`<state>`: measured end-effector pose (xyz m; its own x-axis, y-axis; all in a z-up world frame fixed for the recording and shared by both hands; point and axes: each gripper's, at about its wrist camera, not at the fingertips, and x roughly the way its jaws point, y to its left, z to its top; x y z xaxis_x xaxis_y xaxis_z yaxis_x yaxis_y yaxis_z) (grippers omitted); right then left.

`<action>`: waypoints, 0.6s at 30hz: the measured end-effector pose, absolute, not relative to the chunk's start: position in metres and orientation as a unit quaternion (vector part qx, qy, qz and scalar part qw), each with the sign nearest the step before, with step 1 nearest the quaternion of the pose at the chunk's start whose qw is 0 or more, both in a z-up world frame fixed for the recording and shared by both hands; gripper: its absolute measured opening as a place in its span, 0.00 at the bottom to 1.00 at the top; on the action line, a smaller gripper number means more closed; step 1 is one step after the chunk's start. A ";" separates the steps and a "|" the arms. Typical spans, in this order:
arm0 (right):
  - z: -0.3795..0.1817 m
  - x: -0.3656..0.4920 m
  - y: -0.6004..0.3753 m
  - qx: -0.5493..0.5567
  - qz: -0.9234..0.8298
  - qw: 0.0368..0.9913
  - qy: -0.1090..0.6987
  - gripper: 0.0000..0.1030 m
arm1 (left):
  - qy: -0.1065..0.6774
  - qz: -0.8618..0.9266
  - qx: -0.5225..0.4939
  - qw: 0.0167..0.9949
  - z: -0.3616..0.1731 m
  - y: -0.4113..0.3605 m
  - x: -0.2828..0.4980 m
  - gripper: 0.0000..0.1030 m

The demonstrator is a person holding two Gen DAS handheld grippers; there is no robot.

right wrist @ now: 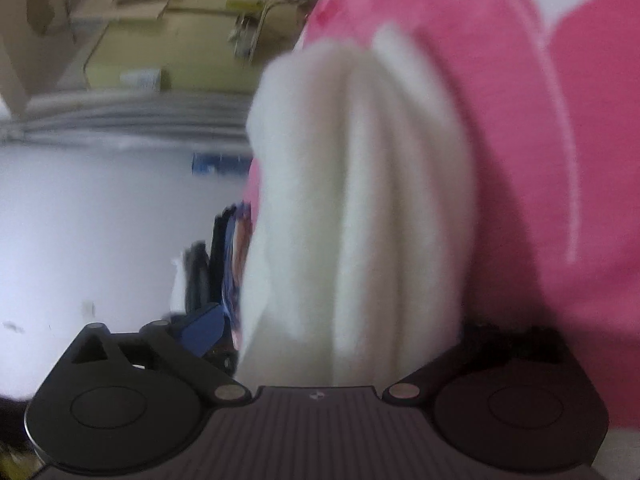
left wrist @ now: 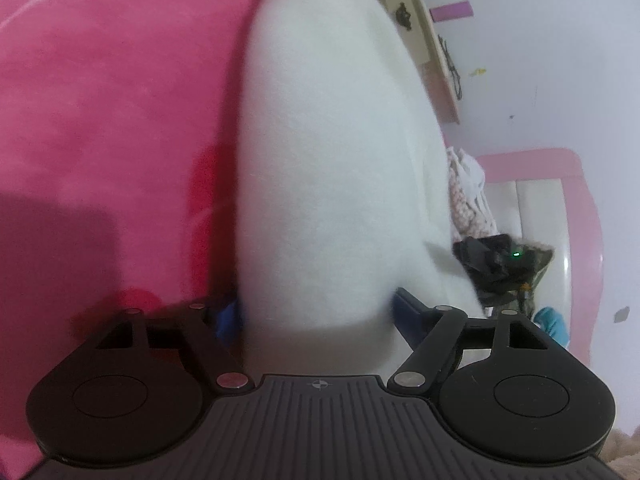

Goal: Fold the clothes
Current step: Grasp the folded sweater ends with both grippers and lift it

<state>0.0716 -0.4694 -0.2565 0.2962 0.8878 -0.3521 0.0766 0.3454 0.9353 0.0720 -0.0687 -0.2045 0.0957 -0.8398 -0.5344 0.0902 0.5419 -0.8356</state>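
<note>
A white fleecy garment hangs over a pink blanket with a white flower print. My left gripper is shut on the white garment's edge; its blue fingertips are mostly hidden by the cloth. In the right wrist view the same white garment runs up in folds from my right gripper, which is shut on it, with one blue fingertip showing at the left. The pink blanket lies at the right of it. My other gripper shows as a dark shape at the right of the left wrist view.
A pink and white headboard and a white wall stand at the right of the left wrist view, with a patterned cloth beside the garment. The right wrist view shows cardboard boxes, a pale wall and dark folded clothes.
</note>
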 end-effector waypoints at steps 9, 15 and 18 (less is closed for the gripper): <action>-0.204 0.066 -0.453 0.436 0.320 0.688 0.484 0.84 | 0.549 -0.360 -0.280 0.700 -0.159 -0.064 0.061 0.71; -0.170 0.056 -0.436 0.427 0.305 0.713 0.465 0.82 | 0.514 -0.371 -0.266 0.726 -0.124 -0.057 0.061 0.70; -0.145 0.057 -0.423 0.407 0.307 0.729 0.457 0.82 | 0.488 -0.373 -0.264 0.744 -0.110 -0.044 0.060 0.70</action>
